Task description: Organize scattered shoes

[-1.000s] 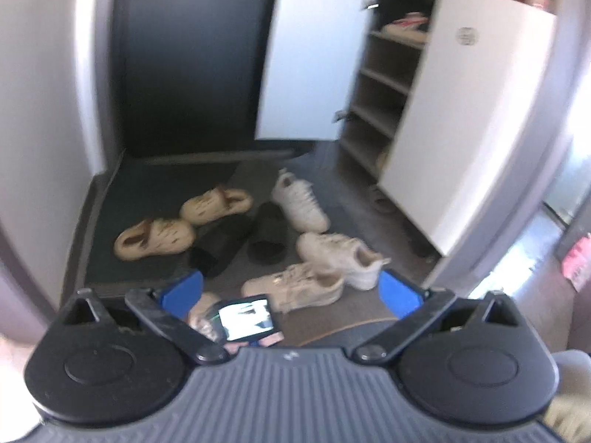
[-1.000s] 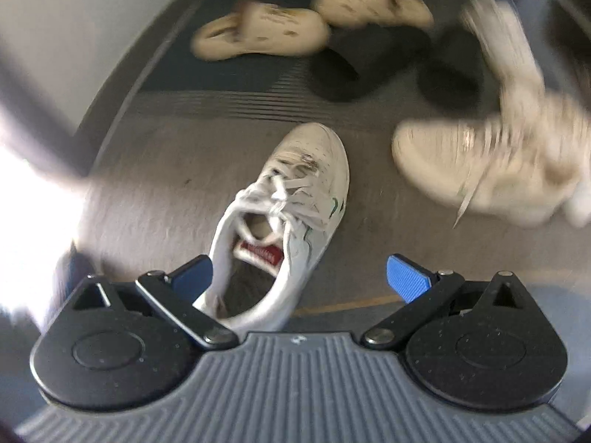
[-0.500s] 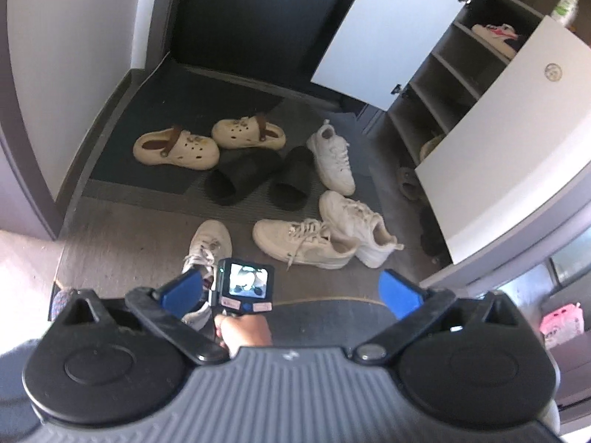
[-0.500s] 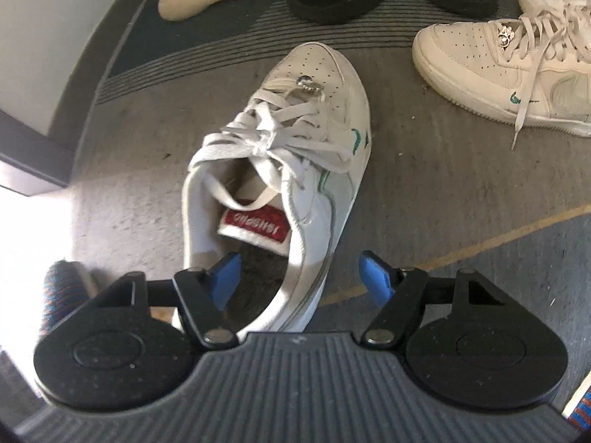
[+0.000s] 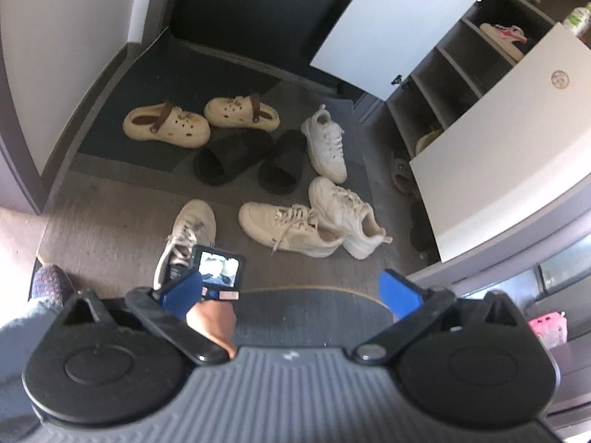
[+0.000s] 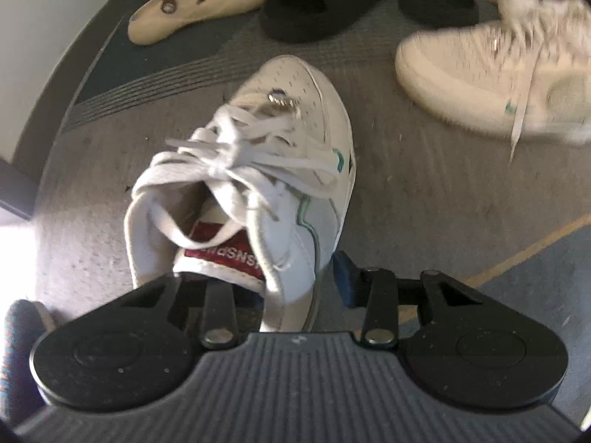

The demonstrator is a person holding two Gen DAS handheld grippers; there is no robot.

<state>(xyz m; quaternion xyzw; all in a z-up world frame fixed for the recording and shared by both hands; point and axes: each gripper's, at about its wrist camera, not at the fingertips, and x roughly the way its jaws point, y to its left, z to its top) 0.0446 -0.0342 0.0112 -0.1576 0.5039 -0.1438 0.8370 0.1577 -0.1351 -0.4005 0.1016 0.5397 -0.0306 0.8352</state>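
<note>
The right gripper (image 6: pixel 295 280), jaws just closing, pinched the white lace-up leather sneaker's (image 6: pixel 258 170) heel wall for lifting toward the shelves; the left gripper (image 5: pixel 290 291) gaped empty

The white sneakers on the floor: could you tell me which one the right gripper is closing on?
The lone sneaker with the red tongue label, nearest the camera, apart from the other three beside the cupboard.

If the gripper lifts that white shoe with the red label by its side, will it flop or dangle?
The white sneaker would probably hang toe-down, since the right gripper, whose jaws have just been closing, straddles only the collar wall beside the heel. That padded wall may squash a little. The loose laces will likely dangle.
</note>
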